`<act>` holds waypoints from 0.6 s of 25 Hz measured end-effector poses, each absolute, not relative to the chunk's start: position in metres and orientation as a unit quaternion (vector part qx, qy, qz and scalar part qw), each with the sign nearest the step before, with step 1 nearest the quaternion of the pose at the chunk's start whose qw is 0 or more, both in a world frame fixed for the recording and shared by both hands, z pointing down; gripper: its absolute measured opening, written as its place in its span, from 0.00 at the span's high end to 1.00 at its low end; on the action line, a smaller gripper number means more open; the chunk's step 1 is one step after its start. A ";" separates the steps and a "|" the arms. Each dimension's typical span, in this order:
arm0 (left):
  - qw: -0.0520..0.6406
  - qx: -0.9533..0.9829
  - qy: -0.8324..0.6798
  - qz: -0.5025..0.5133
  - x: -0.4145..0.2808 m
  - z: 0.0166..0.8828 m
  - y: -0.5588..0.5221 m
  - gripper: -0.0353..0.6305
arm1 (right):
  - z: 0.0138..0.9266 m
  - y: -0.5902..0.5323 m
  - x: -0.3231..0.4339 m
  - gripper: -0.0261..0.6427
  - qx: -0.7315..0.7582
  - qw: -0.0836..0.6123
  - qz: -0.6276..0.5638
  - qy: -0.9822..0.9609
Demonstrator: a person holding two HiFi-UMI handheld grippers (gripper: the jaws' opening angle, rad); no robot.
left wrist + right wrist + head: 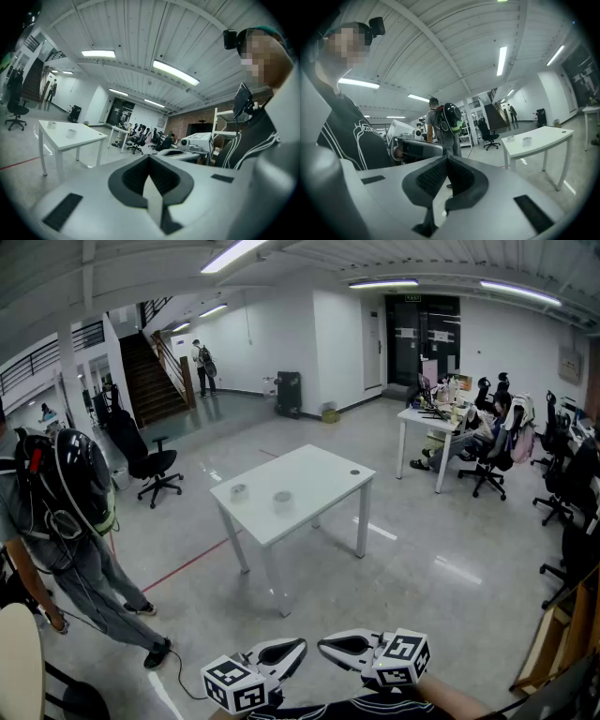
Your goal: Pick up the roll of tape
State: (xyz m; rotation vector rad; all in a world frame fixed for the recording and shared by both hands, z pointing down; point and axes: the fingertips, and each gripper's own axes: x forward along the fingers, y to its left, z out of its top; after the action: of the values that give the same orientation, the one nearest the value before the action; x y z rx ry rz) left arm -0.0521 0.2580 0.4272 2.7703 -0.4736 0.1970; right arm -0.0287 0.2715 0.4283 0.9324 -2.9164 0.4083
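Note:
A white table (323,486) stands some way ahead in the middle of the room. Two small pale rolls rest near its left end, one (238,491) by the corner and the other (282,500) beside it; which is the tape I cannot tell. The same rolls show far off in the left gripper view (71,132) and the right gripper view (527,139). My left gripper (300,644) and right gripper (322,645) are held close to my body at the bottom of the head view, tips facing each other. Both are shut and empty, far from the table.
A person with a backpack (66,512) stands on the left, near a black office chair (150,465). People sit at desks (469,427) at the back right. A wooden shelf (562,643) is at my right. Bare floor lies between me and the table.

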 end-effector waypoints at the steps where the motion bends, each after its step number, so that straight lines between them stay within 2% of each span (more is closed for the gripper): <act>1: 0.160 0.971 -0.166 0.070 -0.051 0.429 0.259 0.94 | 0.428 0.273 -0.029 0.94 0.298 0.019 0.133 -0.945; 15: 0.155 0.973 -0.157 0.073 -0.039 0.427 0.260 0.94 | 0.421 0.275 -0.016 0.94 0.305 -0.001 0.125 -0.944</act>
State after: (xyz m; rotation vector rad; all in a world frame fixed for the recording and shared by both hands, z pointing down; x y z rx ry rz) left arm -0.0389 0.2597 0.4269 2.7862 -0.4499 0.2094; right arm -0.0159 0.2750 0.4214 0.9579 -2.9679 0.3921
